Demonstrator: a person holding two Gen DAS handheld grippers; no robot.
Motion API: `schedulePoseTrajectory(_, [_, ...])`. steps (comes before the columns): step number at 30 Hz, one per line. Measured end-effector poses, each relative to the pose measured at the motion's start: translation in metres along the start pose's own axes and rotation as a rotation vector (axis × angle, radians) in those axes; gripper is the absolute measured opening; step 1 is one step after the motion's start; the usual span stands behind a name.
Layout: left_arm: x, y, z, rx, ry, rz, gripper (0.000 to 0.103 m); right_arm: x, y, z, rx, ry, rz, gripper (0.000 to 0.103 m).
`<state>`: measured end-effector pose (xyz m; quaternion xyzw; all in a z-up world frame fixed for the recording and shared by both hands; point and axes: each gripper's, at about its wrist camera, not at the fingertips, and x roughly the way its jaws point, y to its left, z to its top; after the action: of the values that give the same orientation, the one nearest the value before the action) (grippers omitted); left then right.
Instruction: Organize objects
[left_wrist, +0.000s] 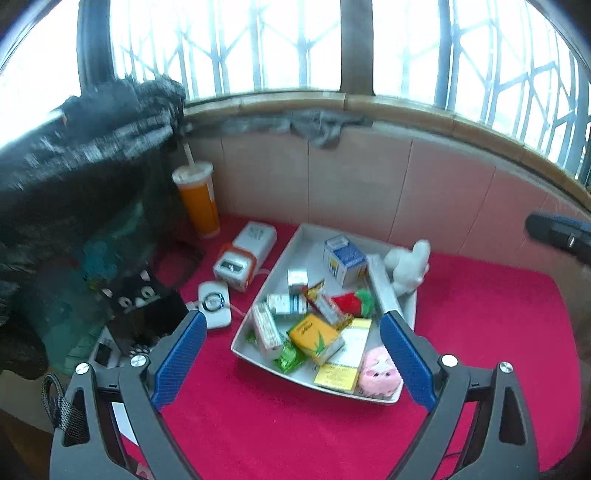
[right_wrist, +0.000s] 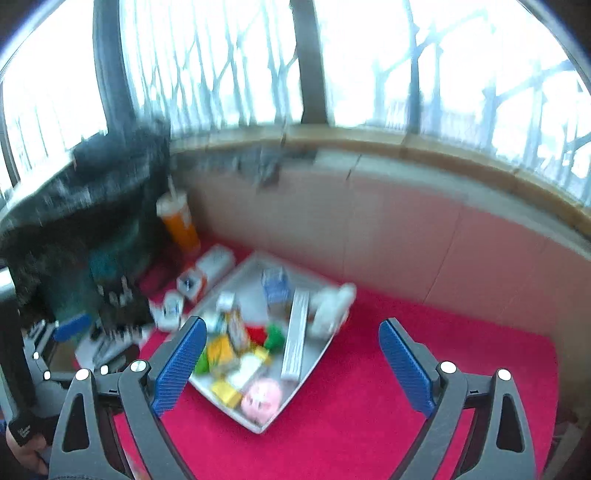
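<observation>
A white tray (left_wrist: 291, 243) sits on the red cloth and holds several small boxes, a pink plush (left_wrist: 380, 374), a red and green plush (left_wrist: 354, 301), an orange box (left_wrist: 314, 338) and a blue and white carton (left_wrist: 343, 260). A white plush (left_wrist: 408, 264) leans on its far right rim. My left gripper (left_wrist: 291, 358) is open and empty above the tray's near side. In the blurred right wrist view the tray (right_wrist: 314, 354) lies ahead and left of my right gripper (right_wrist: 291, 365), which is open and empty.
An orange drink cup with a straw (left_wrist: 197, 197) stands at the back left. White devices (left_wrist: 243, 254) and a round white gadget (left_wrist: 214, 304) lie left of the tray. Dark cloth and a black bag (left_wrist: 144, 306) crowd the left side. A tiled wall and window run behind.
</observation>
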<state>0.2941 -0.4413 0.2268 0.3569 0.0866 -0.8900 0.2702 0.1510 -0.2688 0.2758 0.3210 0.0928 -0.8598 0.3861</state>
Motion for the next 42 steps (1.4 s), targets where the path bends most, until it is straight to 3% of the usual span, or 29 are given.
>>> schedulePoseTrajectory(4, [-0.044, -0.020, 0.014, 0.009, -0.081, 0.042, 0.095, -0.062, -0.020, 0.010, 0.046, -0.212, -0.051, 0.098])
schedulePoseTrajectory(8, [-0.088, -0.045, 0.028, 0.031, -0.160, 0.098, 0.095, -0.128, -0.050, 0.009, 0.196, -0.429, -0.100, 0.103])
schedulePoseTrajectory(12, [-0.132, -0.063, 0.028, 0.016, -0.256, 0.096, 0.095, -0.136, -0.059, -0.002, 0.205, -0.370, 0.023, 0.103])
schedulePoseTrajectory(17, [-0.127, -0.076, 0.022, -0.035, -0.114, 0.083, 0.095, -0.136, -0.051, -0.040, 0.141, -0.294, 0.007, 0.103])
schedulePoseTrajectory(20, [-0.129, -0.082, 0.014, -0.047, -0.087, 0.108, 0.095, -0.135, -0.057, -0.060, 0.140, -0.217, 0.004, 0.103])
schedulePoseTrajectory(25, [-0.133, -0.091, 0.000, -0.075, -0.050, 0.066, 0.095, -0.136, -0.066, -0.082, 0.141, -0.160, -0.034, 0.103])
schedulePoseTrajectory(31, [-0.134, -0.095, -0.012, -0.083, -0.007, 0.058, 0.095, -0.146, -0.064, -0.092, 0.111, -0.151, -0.028, 0.103])
schedulePoseTrajectory(42, [-0.134, -0.104, -0.013, -0.071, -0.009, 0.052, 0.095, -0.151, -0.064, -0.094, 0.067, -0.154, -0.009, 0.103])
